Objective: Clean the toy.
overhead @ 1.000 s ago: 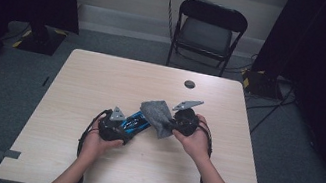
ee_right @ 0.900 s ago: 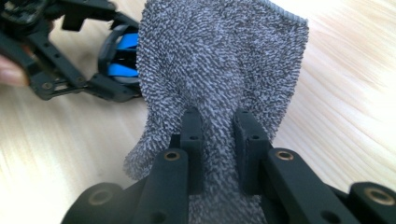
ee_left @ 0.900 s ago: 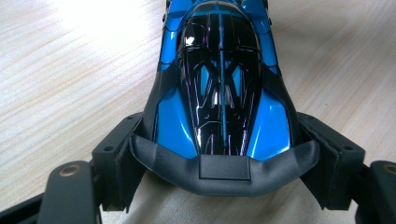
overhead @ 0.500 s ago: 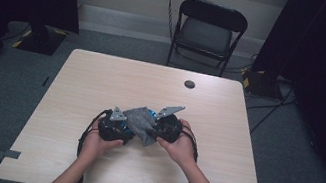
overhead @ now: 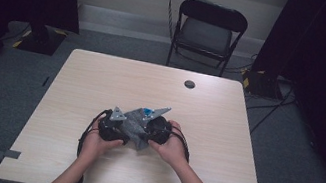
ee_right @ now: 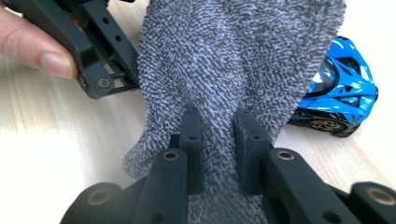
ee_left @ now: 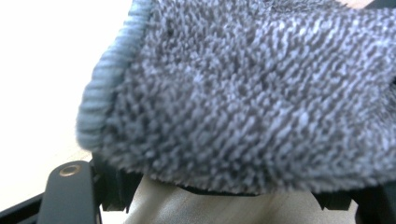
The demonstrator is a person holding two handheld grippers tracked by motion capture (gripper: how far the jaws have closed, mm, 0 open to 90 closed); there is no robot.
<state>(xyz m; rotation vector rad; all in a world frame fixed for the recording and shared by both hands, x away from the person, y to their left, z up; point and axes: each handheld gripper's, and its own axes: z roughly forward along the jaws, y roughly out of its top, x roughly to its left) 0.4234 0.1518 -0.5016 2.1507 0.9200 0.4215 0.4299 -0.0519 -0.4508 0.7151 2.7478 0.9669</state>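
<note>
Gripping the grey cloth (ee_right: 224, 60), the right tongs (ee_right: 218, 126) are clamped shut on it; left tongs (overhead: 111, 128) grip cannot be told. Cloth is held over the blue toy car (ee_right: 343, 93) on the tabletop (overhead: 225, 128); wiping looks midway.

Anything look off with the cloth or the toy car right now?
Nothing damaged or spilled. The grey cloth is bunched between the two grippers, pinched in the right gripper, and drapes over part of the blue toy car, which sits upright on the table.
</note>
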